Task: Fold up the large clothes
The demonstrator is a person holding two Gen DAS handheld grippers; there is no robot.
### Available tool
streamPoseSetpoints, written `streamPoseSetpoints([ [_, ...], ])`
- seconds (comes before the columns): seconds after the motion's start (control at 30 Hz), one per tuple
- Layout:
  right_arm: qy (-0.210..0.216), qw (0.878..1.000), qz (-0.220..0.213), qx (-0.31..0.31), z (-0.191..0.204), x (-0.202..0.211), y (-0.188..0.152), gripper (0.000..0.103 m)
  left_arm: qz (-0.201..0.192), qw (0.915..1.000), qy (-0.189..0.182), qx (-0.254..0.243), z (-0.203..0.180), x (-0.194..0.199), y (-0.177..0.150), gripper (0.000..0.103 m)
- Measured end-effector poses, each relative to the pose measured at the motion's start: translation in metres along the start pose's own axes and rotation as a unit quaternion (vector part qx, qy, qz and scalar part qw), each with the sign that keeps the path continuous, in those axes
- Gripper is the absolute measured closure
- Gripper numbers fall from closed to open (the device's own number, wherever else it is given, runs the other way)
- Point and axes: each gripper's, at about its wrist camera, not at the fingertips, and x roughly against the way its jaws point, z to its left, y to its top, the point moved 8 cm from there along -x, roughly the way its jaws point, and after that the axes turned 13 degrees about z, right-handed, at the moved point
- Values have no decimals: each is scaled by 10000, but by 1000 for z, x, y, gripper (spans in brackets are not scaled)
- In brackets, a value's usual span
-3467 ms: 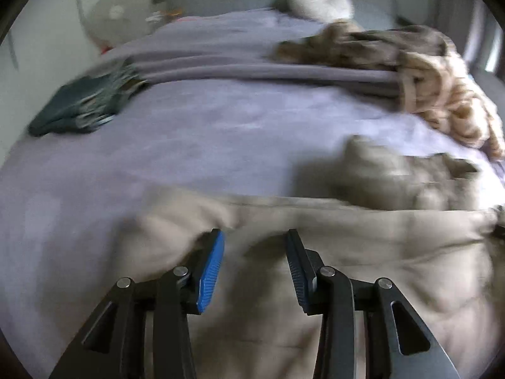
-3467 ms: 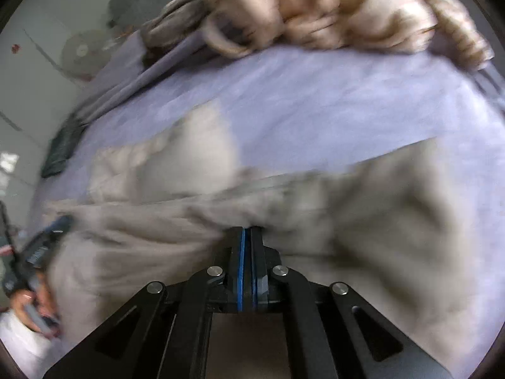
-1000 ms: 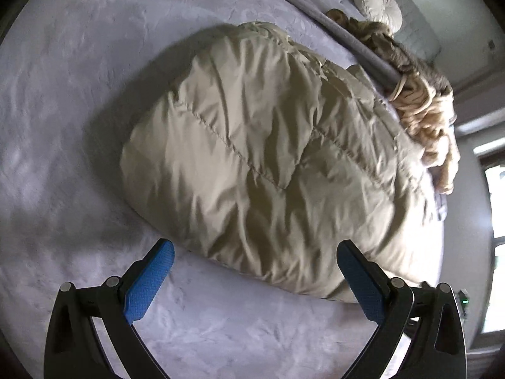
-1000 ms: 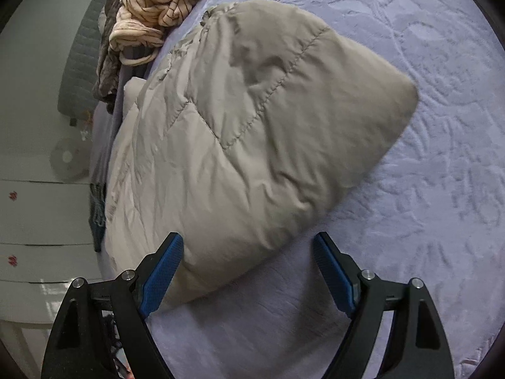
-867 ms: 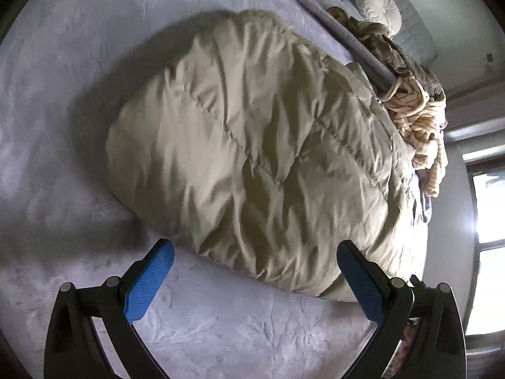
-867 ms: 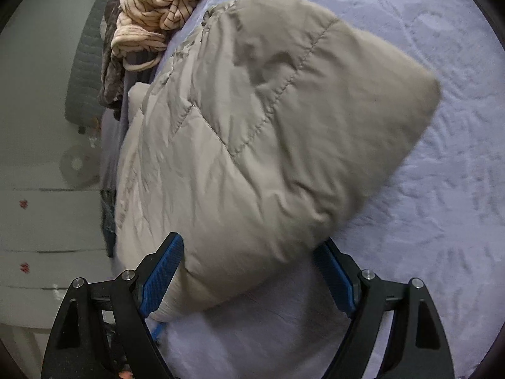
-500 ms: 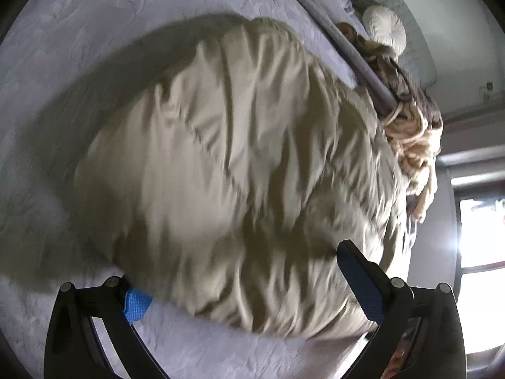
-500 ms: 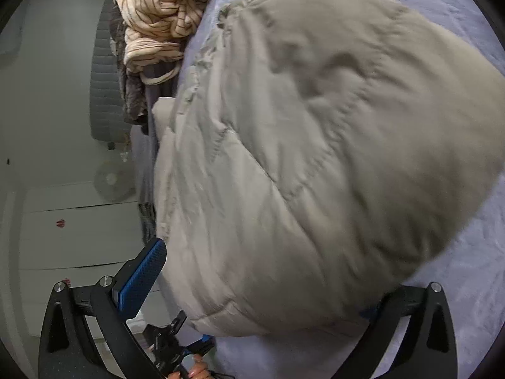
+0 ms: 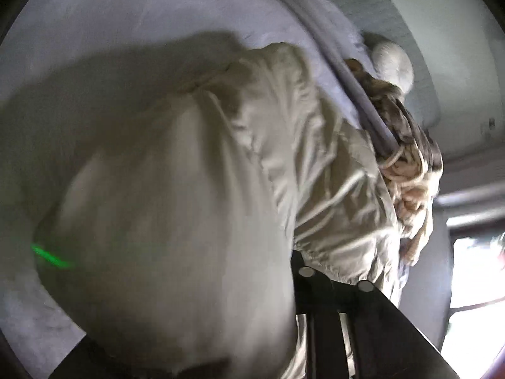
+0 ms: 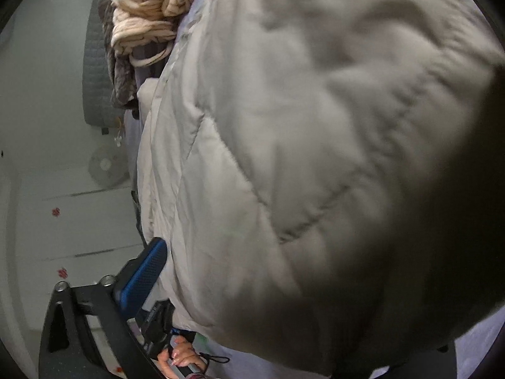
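Note:
A beige puffer jacket (image 9: 195, 189) lies folded on the lilac bedspread (image 9: 94, 31) and fills both views. In the left wrist view my left gripper (image 9: 268, 262) has its jaws closing on a bunched edge of the jacket. Only its black right finger (image 9: 312, 287) shows, and the fabric hides the other finger and both pads. In the right wrist view the jacket (image 10: 315, 158) bulges between the jaws of my right gripper (image 10: 252, 268), which are closing. Its blue left pad (image 10: 145, 278) sits beside the jacket's edge with its face still showing. The right finger is buried under fabric.
A heap of cream striped and brown clothes (image 9: 410, 173) (image 10: 145, 9) lies past the jacket near a round white cushion (image 9: 391, 60) and grey headboard (image 10: 94, 79). A person's hand (image 10: 180, 357) holds the other gripper low down. A fan (image 10: 104, 165) and white cupboard (image 10: 63, 221) stand beyond the bed.
Both grippers have dropped in on the jacket's near edge, which now fills the views. The left jaws have gone from wide apart to narrow on the fabric. The right jaws have narrowed slightly.

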Motion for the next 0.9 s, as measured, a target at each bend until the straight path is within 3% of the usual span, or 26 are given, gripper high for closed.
streamPoseSetpoints([
  [0.03, -1, 10000, 26, -54, -2, 1, 1, 53, -51, 9998, 88, -154, -4, 4, -3, 83],
  [0.13, 126, 9999, 111, -20, 0, 6, -1, 71, -241, 9974, 356, -574, -17, 19, -9, 85],
  [0.2, 67, 9997, 144, 183, 7, 9, -2, 76, -327, 9963, 411, -687, -23, 28, -13, 85],
  [0.33, 94, 9980, 255, 564, 20, 19, -8, 79, -337, 9948, 513, -814, -25, 42, -27, 85],
  [0.6, 99, 9966, 459, 684, 9, 37, -44, 79, -225, 9911, 635, -1151, -4, 80, -85, 85],
  [0.9, -53, 9983, 403, 417, -32, 48, -126, 79, 367, 9889, 687, -1269, 60, 119, -166, 85],
])
